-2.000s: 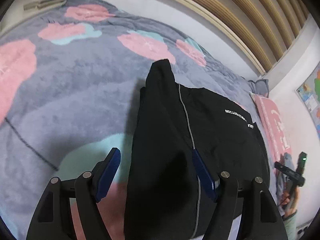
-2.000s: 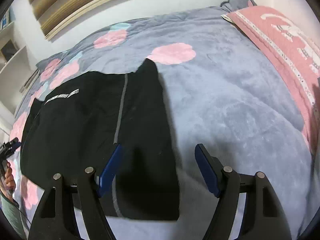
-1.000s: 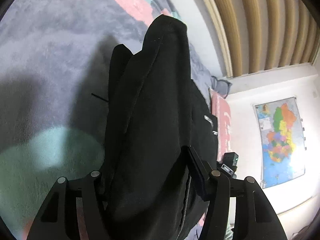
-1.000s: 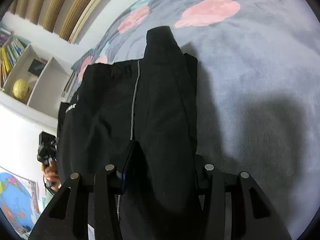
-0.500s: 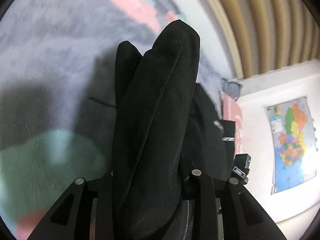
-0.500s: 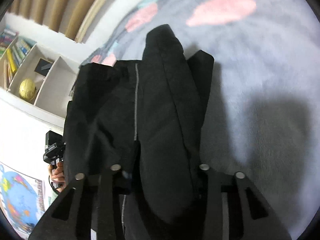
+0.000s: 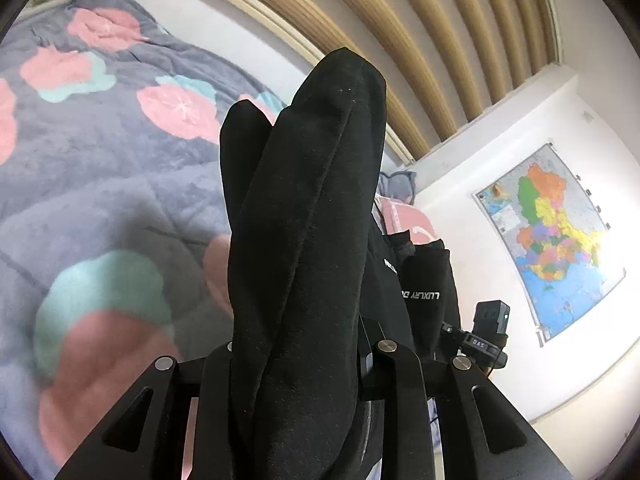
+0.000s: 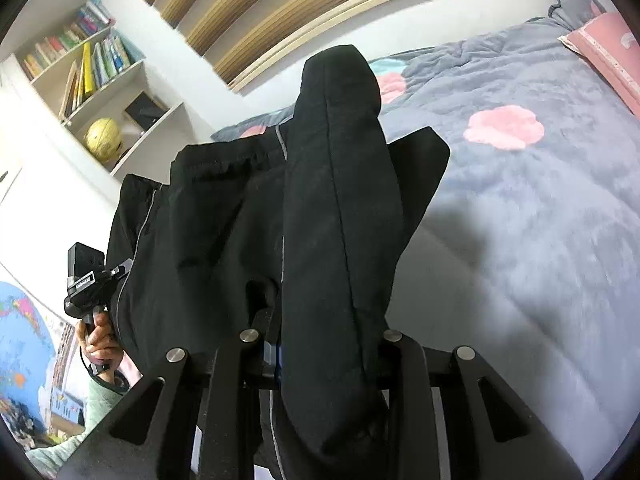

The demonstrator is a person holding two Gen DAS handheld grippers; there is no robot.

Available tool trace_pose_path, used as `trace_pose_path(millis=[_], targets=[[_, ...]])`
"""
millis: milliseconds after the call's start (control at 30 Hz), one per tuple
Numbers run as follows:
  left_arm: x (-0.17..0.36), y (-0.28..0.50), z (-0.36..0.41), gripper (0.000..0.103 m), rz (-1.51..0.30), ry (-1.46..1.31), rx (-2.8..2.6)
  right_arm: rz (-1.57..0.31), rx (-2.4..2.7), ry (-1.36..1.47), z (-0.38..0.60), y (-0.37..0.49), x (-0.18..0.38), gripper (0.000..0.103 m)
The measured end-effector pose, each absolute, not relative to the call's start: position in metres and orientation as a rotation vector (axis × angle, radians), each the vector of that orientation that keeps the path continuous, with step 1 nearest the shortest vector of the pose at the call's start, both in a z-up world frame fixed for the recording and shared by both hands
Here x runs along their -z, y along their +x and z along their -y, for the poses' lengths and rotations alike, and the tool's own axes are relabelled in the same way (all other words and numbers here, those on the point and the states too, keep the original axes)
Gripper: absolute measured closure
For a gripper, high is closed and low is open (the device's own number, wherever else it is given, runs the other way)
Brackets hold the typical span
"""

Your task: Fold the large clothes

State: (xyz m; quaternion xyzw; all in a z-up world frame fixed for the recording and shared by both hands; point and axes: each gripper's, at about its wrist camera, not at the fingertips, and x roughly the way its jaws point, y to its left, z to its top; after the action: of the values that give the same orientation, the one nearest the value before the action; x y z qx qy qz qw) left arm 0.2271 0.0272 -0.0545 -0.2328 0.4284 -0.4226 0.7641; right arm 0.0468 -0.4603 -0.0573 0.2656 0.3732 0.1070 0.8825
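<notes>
Garment: black trousers (image 7: 304,240) hang in thick bunched folds between my two hands, raised off the bed (image 7: 100,168), with a grey stripe down one seam and white lettering on the far part.
Left gripper (image 7: 296,360): my fingers have just been closing and now pinch a fat roll of the black cloth, which stands up out of them and hides the pads.
Right gripper (image 8: 320,352): my fingers have likewise just been closing and clamp another bunch of the same trousers (image 8: 340,220); a sliver of blue pad shows beside the cloth.
Left hand (image 8: 98,338): seen from the right wrist, it grips the handle of the other gripper beside the hanging fabric, a pale green sleeve below it.
Bed: grey fleece blanket with pink and teal flowers spreads beneath the cloth; a pink pillow (image 8: 612,52) lies at its far edge.
Room: bookshelf (image 8: 88,72) with a yellow globe (image 8: 103,136); coloured wall map (image 7: 552,240); slatted wooden headboard (image 7: 400,32).
</notes>
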Motion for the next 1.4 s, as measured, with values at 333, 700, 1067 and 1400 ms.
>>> trace_pose_path(millis=[333,700,1067,1400], targets=[[0.114,0.163,-0.093,0.074,-1.051,-0.544,0.848,-0.936,-0.204,0.548,0.404,-0.004,0.093,0.074],[0.216,0.167,-0.175,0.054,-1.125,-0.723,0.634,-1.005,0.016,0.700,0.457,-0.022,0.190,0.048],[0.092,0.098,-0.123,0.041,-0.840,-0.217,0.608,-0.877,0.074,0.259,0.365,-0.053,0.092,0.043],[0.168,0.108,-0.042,0.041,-1.042,-0.046,0.516,-1.078,0.067,0.206,0.292,-0.015,0.168,0.044]])
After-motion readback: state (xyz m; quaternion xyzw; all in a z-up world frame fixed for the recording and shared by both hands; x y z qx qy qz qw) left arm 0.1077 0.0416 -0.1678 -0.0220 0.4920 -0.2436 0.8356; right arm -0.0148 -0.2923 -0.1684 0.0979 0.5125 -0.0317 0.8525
